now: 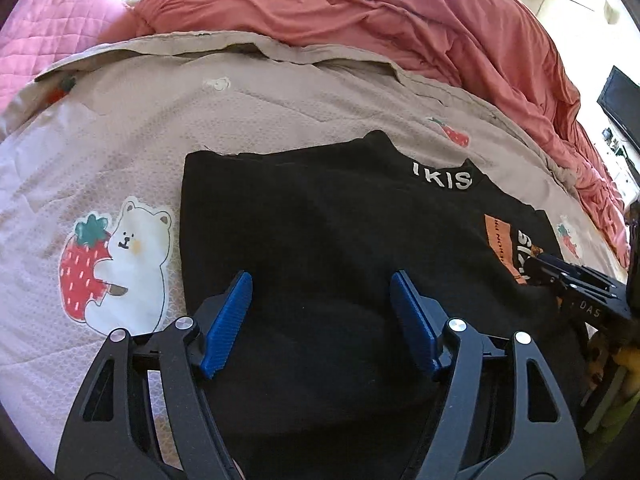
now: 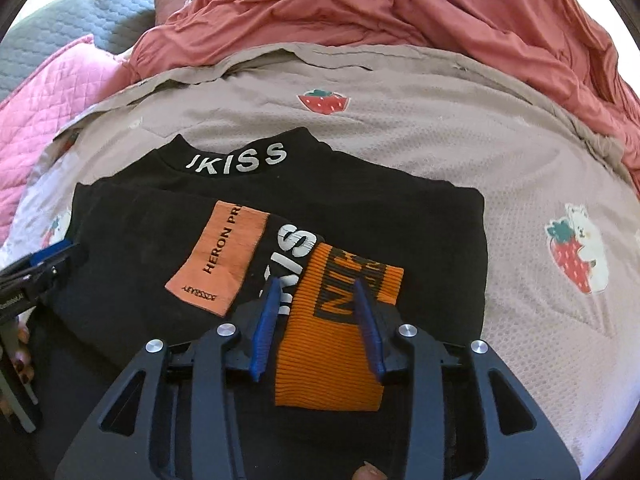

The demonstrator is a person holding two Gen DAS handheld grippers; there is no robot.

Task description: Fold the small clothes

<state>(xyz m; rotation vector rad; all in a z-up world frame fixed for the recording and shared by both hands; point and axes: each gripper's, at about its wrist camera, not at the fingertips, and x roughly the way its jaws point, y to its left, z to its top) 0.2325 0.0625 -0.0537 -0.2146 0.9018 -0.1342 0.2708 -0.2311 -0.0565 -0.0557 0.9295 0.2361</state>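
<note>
A black sweater (image 1: 320, 208) lies flat on the bed, its sides folded in, with white letters on its collar (image 2: 240, 160) and an orange patch (image 2: 224, 256) on the chest. An orange ribbed cuff (image 2: 332, 360) of the sleeve rests on top of it. My right gripper (image 2: 316, 282) hovers over this cuff, jaws apart, pads on either side without pressing it. My left gripper (image 1: 320, 280) stands open over the sweater's plain left half, nothing between its fingers. Each gripper shows at the edge of the other's view: the right gripper (image 1: 560, 276) and the left gripper (image 2: 52, 260).
The sweater lies on a beige bedcover (image 1: 120, 140) printed with strawberries and bears. A crumpled coral duvet (image 1: 360, 8) is heaped behind it, with a pink quilted blanket (image 1: 48, 40) at the far left. Fingers of a hand (image 2: 22, 356) show at the left edge.
</note>
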